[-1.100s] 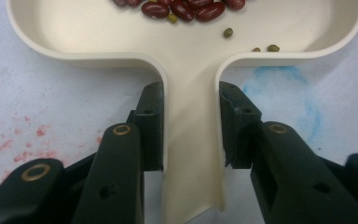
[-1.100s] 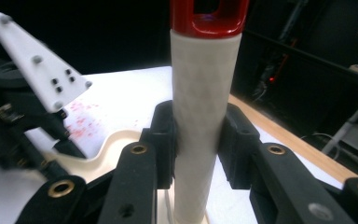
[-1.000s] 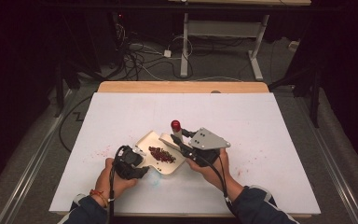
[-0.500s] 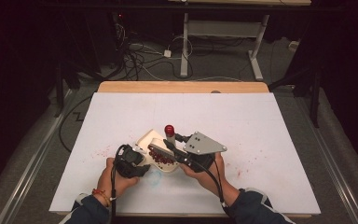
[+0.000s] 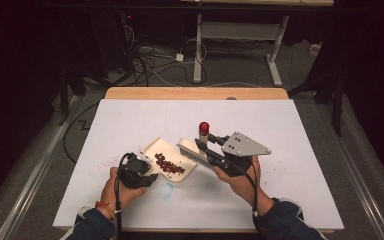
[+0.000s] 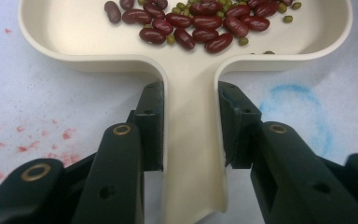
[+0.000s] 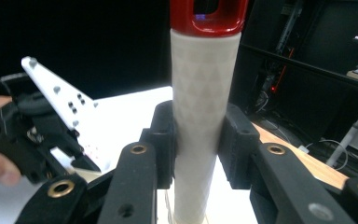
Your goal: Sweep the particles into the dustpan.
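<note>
Mostly done: beans (image 6: 200, 23) piled in dustpan (image 6: 193, 140), left gripper (image 6: 191, 126) clamped on handle, right gripper (image 7: 198, 140) clenching brush (image 7: 205, 107). Maybe strays left, hard to tell.

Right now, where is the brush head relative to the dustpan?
In the high view, the brush sits just right of the dustpan, bristles at its open edge beside the beans, handle clamped in the right gripper.

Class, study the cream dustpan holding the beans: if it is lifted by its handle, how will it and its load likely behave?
The dustpan looks like rigid moulded plastic, so it should lift without flexing. The beans lie loose and rounded, so they would probably roll if it tilts. The left gripper clamps a smooth handle, which might slip.
</note>
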Motion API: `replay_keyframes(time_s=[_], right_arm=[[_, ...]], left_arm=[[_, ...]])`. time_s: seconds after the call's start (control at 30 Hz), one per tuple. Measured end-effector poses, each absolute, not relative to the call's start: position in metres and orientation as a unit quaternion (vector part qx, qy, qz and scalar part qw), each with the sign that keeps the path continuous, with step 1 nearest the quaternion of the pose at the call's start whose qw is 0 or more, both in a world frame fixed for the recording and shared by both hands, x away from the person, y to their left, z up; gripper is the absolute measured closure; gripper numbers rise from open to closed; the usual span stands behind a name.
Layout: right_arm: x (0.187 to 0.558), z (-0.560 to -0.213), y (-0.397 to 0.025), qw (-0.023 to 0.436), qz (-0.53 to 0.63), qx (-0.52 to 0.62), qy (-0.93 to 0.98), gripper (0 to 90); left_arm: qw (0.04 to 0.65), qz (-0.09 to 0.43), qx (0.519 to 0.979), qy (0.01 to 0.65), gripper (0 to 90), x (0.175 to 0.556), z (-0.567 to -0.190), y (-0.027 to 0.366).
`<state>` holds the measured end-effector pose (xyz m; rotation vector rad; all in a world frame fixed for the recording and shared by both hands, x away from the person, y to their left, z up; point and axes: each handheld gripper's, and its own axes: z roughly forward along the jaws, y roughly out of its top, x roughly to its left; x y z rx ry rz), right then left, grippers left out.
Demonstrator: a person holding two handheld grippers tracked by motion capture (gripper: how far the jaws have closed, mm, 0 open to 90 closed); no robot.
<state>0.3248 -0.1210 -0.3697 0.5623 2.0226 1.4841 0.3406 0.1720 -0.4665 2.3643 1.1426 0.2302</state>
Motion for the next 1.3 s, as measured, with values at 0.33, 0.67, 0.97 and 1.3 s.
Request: replay_keyframes(time_s=[0.33, 0.67, 0.97, 1.3], right_arm=[[0.320, -0.362, -0.161, 0.280, 0.546, 0.218, 0.759, 69.6], [0.311, -0.358, -0.206, 0.261, 0.535, 0.228, 0.771, 69.6], [0.306, -0.358, -0.235, 0.261, 0.529, 0.239, 0.771, 69.6], [0.298, -0.359, -0.259, 0.255, 0.519, 0.251, 0.776, 69.6]], left_arm=[[0.253, 0.086, 0.866, 0.423, 63.7, 0.342, -0.466, 0.176], [0.253, 0.091, 0.856, 0.442, 63.7, 0.339, -0.468, 0.187], [0.250, 0.099, 0.849, 0.454, 63.7, 0.336, -0.469, 0.194], [0.253, 0.107, 0.838, 0.472, 63.7, 0.332, -0.471, 0.204]])
